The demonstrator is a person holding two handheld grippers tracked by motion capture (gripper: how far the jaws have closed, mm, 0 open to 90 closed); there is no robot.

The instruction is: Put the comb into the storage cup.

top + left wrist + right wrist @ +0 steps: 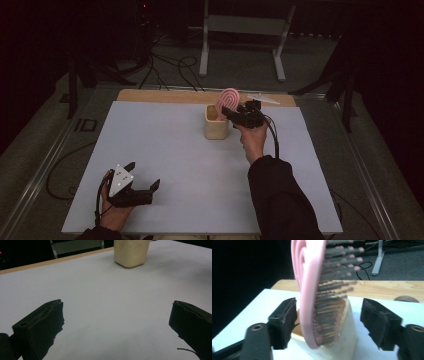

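Between the right gripper's released fingers, pink hairbrush upright in cup, bristles rightward.

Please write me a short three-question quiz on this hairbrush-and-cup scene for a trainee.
1. True or false: the right gripper clamps the pink hairbrush firmly between its pads.
2. Where does the lower end of the hairbrush sit?
A. flat on the white table
B. inside the cream cup
C. in the left gripper
3. Fill in: the left gripper rests near the table's front edge with its jaws ____ and nothing between them.

Key
1. False: the jaws stand apart on either side of the brush, pads clear of it.
2. B: it stands upright in the cream cup on the white table.
3. open
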